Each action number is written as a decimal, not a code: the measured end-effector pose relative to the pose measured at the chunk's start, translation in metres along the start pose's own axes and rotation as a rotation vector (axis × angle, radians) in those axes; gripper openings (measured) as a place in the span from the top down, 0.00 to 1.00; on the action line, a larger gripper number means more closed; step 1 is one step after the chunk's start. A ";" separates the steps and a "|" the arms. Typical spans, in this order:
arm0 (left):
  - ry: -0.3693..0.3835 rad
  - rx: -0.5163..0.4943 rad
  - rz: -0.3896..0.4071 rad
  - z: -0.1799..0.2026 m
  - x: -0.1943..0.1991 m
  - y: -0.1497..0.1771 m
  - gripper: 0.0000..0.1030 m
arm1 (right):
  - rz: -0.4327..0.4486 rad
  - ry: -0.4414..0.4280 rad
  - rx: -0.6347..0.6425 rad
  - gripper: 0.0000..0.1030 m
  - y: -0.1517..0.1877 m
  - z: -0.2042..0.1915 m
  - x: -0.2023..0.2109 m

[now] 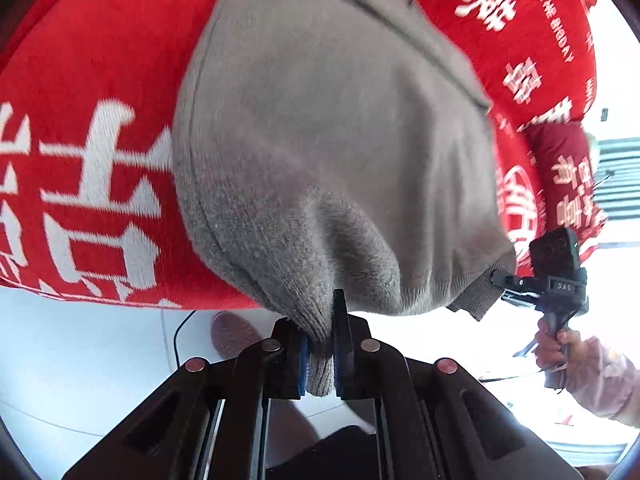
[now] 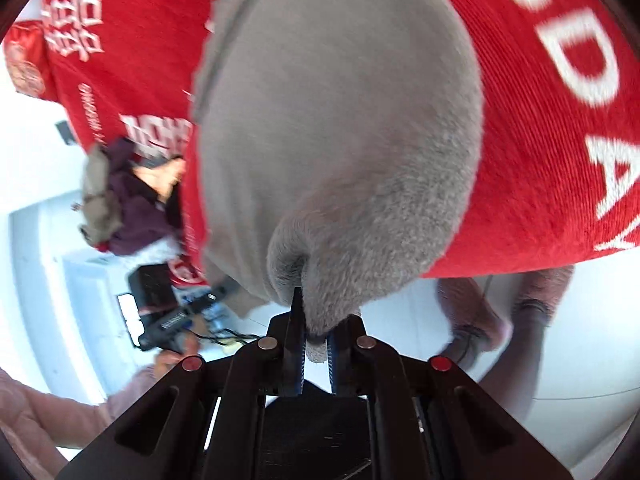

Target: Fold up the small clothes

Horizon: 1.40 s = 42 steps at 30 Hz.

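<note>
A grey knit garment (image 1: 328, 140) lies on a red cloth with white lettering (image 1: 88, 128). My left gripper (image 1: 320, 344) is shut on a ribbed edge of the grey garment, which bunches between the fingers. My right gripper (image 2: 316, 340) is shut on another edge of the same grey garment (image 2: 340, 120). The right gripper also shows in the left wrist view (image 1: 500, 280), pinching the garment's far corner. The left gripper shows blurred in the right wrist view (image 2: 216, 296).
The red cloth (image 2: 540, 140) covers the work surface and ends near both grippers. A pile of other small clothes (image 2: 128, 204), purple, tan and orange, lies at the left. White floor (image 1: 80, 352) and a person's feet (image 2: 476, 320) lie below.
</note>
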<state>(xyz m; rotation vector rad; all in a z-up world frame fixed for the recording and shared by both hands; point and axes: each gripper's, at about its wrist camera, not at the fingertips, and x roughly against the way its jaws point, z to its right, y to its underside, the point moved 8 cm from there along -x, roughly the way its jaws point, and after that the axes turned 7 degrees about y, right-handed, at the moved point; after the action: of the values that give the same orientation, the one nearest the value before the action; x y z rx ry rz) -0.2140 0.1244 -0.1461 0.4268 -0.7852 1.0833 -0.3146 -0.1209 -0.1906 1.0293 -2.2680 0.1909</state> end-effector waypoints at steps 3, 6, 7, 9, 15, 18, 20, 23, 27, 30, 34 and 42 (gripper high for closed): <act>0.043 0.008 0.051 0.009 0.021 -0.017 0.91 | 0.058 -0.043 -0.002 0.91 -0.011 -0.021 0.017; 0.082 -0.011 0.108 0.021 0.040 -0.041 0.91 | 0.118 -0.094 0.001 0.91 -0.023 -0.045 0.033; 0.087 -0.017 0.122 0.025 0.044 -0.048 0.91 | 0.136 -0.108 0.007 0.91 -0.028 -0.053 0.038; 0.107 -0.026 0.158 0.033 0.054 -0.068 0.91 | 0.173 -0.136 0.023 0.91 -0.041 -0.071 0.051; 0.123 -0.063 0.242 0.055 0.075 -0.129 0.91 | 0.250 -0.186 0.103 0.91 -0.086 -0.118 0.087; 0.118 -0.069 0.286 0.064 0.082 -0.168 0.91 | 0.285 -0.204 0.136 0.91 -0.121 -0.138 0.101; 0.109 -0.073 0.307 0.068 0.084 -0.190 0.91 | 0.299 -0.210 0.154 0.91 -0.147 -0.148 0.108; 0.094 -0.088 0.332 0.071 0.084 -0.227 0.91 | 0.313 -0.218 0.166 0.91 -0.193 -0.160 0.111; 0.066 -0.070 0.334 0.068 0.063 -0.279 0.91 | 0.310 -0.220 0.132 0.91 -0.245 -0.153 0.106; 0.038 -0.046 0.322 0.057 0.038 -0.315 0.91 | 0.299 -0.207 0.080 0.91 -0.288 -0.140 0.093; -0.029 -0.019 0.293 0.036 -0.002 -0.348 0.91 | 0.268 -0.154 0.004 0.91 -0.336 -0.105 0.067; -0.168 0.069 0.252 0.003 -0.027 -0.370 0.86 | 0.207 -0.036 -0.102 0.87 -0.373 -0.062 0.032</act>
<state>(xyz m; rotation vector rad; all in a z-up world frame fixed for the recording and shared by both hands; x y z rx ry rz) 0.1124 -0.0521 -0.1422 0.4906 -0.9710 1.3245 -0.0315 -0.3733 -0.1675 0.7513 -2.3894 0.1426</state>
